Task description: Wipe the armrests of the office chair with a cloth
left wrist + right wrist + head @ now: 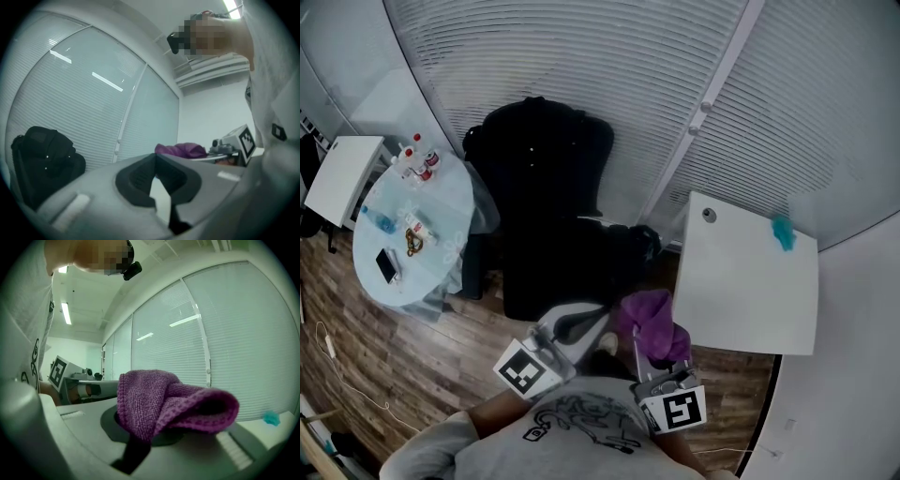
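Wood floor [412,356] w/ slatted blinds [581,56] behind. Both grippers are held low and close to the person's chest at 6 o'clock in head view, side by side, pointing fwd toward the blinds and tipped upward.

L gripper [581,323] sits at approx 7 o'clock. Its jaws meet at the tips w/ nothing between them, per the left gripper view.

R gripper [656,361] is at 5 o'clock, just beside the left one. Its jaws are clamped on the purple cloth [159,408]. The cloth is bunched and folded over itself. It's a knobbly microfibre weave, and one fold opens like a pocket toward 3 o'clock in the right gripper view. It hides the jaw tips.

Black office chair [548,216] stands at 12 o'clock from the grippers, apart from both, backrest toward the blinds. Armrests are hard to pick out, black on black. The cloth isn't touching the chair.

Round glass table [441,202] is at 10 o'clock, w/ bottles [420,161] and a phone [386,265]. White table [741,281] is at 2 o'clock, w/ a small teal item [783,232] on it.
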